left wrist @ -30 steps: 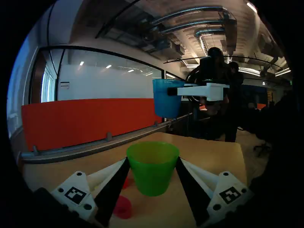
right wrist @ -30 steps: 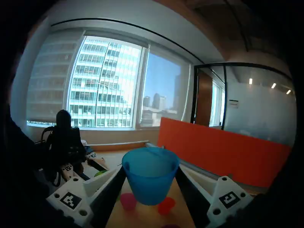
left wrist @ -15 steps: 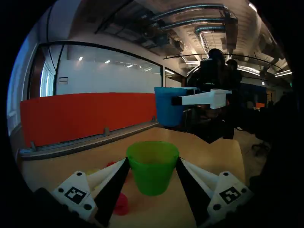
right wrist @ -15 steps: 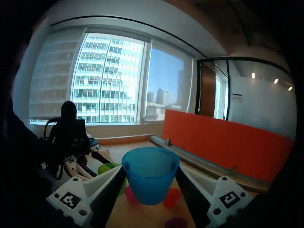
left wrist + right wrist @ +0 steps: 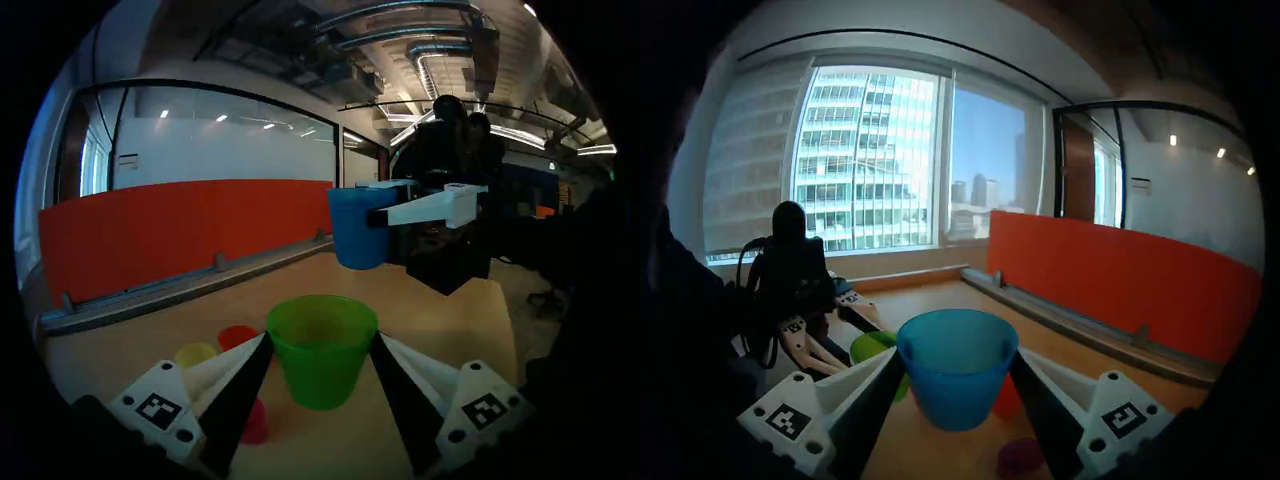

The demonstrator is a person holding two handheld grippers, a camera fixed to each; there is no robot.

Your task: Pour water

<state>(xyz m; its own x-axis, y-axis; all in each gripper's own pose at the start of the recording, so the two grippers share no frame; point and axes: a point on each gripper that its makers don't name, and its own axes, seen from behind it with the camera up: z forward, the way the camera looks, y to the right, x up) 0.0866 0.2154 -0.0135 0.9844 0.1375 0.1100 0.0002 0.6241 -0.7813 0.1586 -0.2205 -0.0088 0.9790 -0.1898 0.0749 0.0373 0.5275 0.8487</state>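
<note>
Left gripper [image 5: 321, 339]: we find both fingers pressed on the green cup [image 5: 322, 356], one on each side just under the rim. In our judgement this keeps it level as the receiving vessel.
Green cup position: held near and low over the wooden table [image 5: 448, 320], with its mouth up and its long axis vertical.
Right gripper [image 5: 958, 352]: clamped on the blue cup [image 5: 958, 376] in the same manner, a finger on each side.
Blue cup position: in the left gripper view it hangs farther off and higher than the green cup, slightly to the right and well apart.
Blue cup attitude: upright, mouth up, long axis vertical; not yet tilted toward the green cup.
Contents: we cannot tell whether either cup holds water.
Reason for the height: we judge that the raised blue cup is placed to pour downward into the green one.
Other items: a small yellow cup [image 5: 196, 354] and a red cup [image 5: 238, 336] stand near left on the table.
</note>
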